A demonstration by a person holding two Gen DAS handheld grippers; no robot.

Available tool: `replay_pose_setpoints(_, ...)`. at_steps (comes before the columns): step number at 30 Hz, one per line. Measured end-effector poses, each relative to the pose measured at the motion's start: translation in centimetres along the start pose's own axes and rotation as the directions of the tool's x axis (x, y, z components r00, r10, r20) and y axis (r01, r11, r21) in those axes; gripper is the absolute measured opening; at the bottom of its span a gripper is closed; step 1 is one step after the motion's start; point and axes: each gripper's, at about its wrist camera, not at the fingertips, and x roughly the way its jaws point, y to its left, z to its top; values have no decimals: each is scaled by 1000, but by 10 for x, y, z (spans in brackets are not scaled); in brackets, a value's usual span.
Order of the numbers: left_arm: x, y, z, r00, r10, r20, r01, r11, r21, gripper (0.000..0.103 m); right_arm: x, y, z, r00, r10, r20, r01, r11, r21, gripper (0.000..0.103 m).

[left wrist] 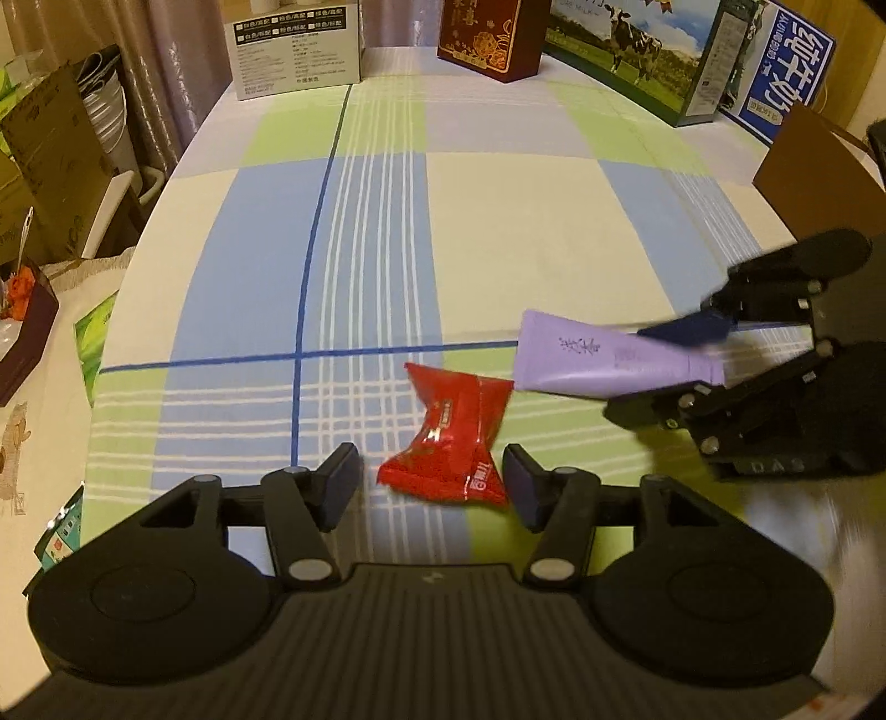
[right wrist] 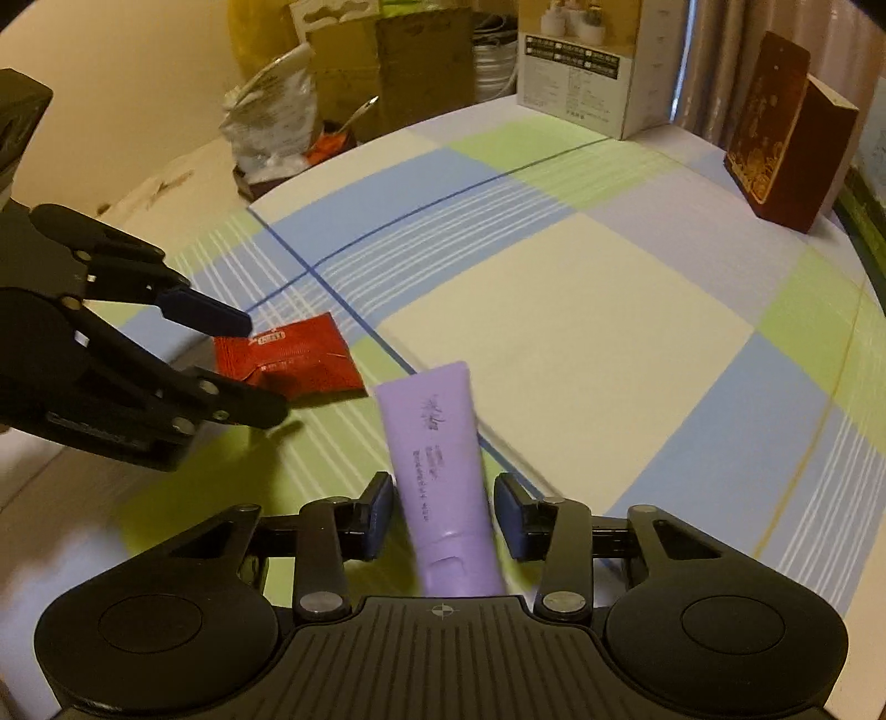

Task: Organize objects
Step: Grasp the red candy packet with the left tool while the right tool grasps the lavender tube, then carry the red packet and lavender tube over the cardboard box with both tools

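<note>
A red snack packet [left wrist: 443,448] lies on the checked tablecloth [left wrist: 498,221] between the fingers of my left gripper [left wrist: 434,484]. The jaws stand open, with a gap at the left pad and the right pad close to the packet's corner. A purple tube [right wrist: 437,459] lies cap end towards the camera, inside my right gripper [right wrist: 446,518]. Both pads are against the tube's sides near its shoulder. In the left wrist view the right gripper [left wrist: 637,371] comes in from the right, closed around the tube [left wrist: 598,354]. The right wrist view has the left gripper [right wrist: 260,368] over the packet [right wrist: 293,360].
Along the table's far edge stand a white box [left wrist: 299,44], a dark red gift box [left wrist: 487,39] and a milk carton box [left wrist: 653,50]. A brown box [left wrist: 814,166] sits at the right. Cardboard boxes, bowls and bags crowd the left side [left wrist: 55,166].
</note>
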Motion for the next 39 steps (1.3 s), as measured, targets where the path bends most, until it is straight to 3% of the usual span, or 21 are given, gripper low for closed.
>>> replay_pose_setpoints(9, 14, -11, 11, 1000, 30, -5, -30, 998, 46, 50, -4, 7, -8, 996, -78, 42, 74, 992, 100, 30)
replay_pose_setpoints(14, 14, -12, 10, 1000, 20, 5, -20, 1000, 22, 29, -16, 6, -24, 987, -153, 48, 141, 970, 199, 30)
replay_pose_setpoints(17, 11, -13, 8, 1000, 18, 1, -18, 1000, -3, 26, -26, 3, -37, 981, -189, 44, 172, 952, 252, 30)
replay_pose_setpoints(26, -10, -35, -18, 998, -55, -22, 55, 998, -31, 26, -71, 1, -86, 972, -236, 7, 217, 905, 365, 30)
replay_pose_setpoints(39, -32, -106, -56, 984, -162, -69, 164, 986, 31, 26, -130, 20, -157, 972, -232, -44, 225, 852, 472, 31)
